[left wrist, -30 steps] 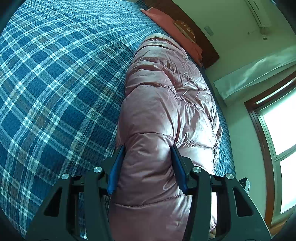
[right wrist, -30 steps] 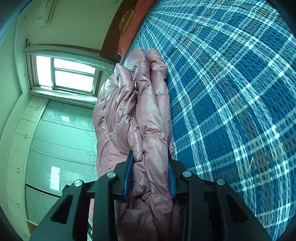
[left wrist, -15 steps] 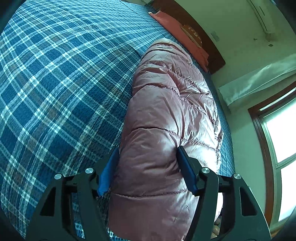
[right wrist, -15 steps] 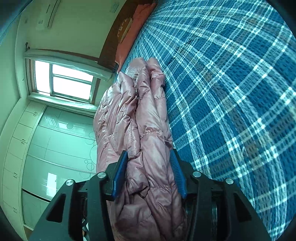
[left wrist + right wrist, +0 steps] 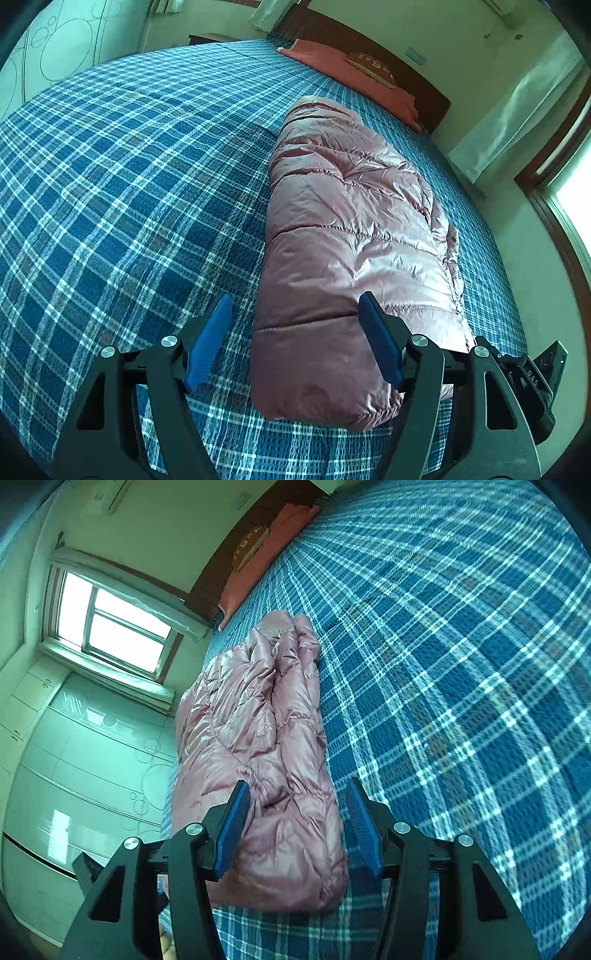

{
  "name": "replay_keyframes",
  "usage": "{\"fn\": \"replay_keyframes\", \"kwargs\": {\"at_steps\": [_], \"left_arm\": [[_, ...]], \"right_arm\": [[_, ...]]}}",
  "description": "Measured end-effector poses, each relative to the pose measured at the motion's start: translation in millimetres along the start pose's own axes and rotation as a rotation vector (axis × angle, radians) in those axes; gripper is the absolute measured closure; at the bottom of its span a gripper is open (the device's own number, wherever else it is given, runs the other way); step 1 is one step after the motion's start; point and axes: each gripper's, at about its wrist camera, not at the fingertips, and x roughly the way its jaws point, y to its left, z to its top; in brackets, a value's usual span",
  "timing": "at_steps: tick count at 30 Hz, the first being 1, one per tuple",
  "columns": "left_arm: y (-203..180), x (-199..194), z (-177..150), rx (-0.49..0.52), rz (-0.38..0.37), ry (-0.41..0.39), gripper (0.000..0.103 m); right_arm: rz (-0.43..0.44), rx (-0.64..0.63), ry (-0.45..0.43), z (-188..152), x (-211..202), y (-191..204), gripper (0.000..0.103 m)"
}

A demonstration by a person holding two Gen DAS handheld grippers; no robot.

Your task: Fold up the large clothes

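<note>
A shiny pink puffer jacket [image 5: 351,236] lies folded into a long narrow bundle on the blue plaid bed [image 5: 122,177]. My left gripper [image 5: 295,306] is open above the jacket's near end, with its blue pads spread wide and touching nothing. The same jacket shows in the right wrist view [image 5: 258,760], with its creased folded edges on top. My right gripper [image 5: 297,788] is open too, with its pads on either side of the jacket's near end and clear of the fabric.
An orange pillow [image 5: 347,74] and a brown cushion [image 5: 373,66] lie by the dark wooden headboard. A window [image 5: 110,624] and pale wardrobe doors [image 5: 85,760] stand beyond the bed's edge next to the jacket. The plaid bedcover stretches wide beside the jacket.
Both grippers have opened and let go of the jacket, then drawn back and up. The jacket now rests on the bed on its own.
</note>
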Motion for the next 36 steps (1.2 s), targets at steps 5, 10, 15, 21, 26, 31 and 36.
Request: {"fn": "replay_keyframes", "kwargs": {"at_steps": [5,10,15,21,26,31,36], "left_arm": [[-7,-21,-10,0.07,0.068,-0.054,0.025],[-17,-45,-21,0.152,0.137,-0.118,0.016],[-23,-67,-29,0.198,0.204,-0.158,0.009],[-30,-92,-36,0.23,0.249,-0.21,0.007],[-37,-111,-37,0.242,0.258,-0.254,0.007],[-46,-126,-38,0.259,0.253,-0.292,0.007],[-50,-129,-39,0.265,0.247,-0.296,0.006]], "right_arm": [[-0.092,-0.08,-0.018,-17,-22,14,0.048],[-0.188,-0.177,-0.036,-38,-38,33,0.04],[-0.263,-0.274,-0.055,-56,-46,56,0.039],[-0.333,-0.404,-0.12,-75,-58,94,0.032],[-0.352,-0.476,-0.172,-85,-70,121,0.029],[-0.361,-0.534,-0.22,-92,-80,139,0.029],[-0.371,-0.572,-0.244,-99,-84,149,0.028]]}}
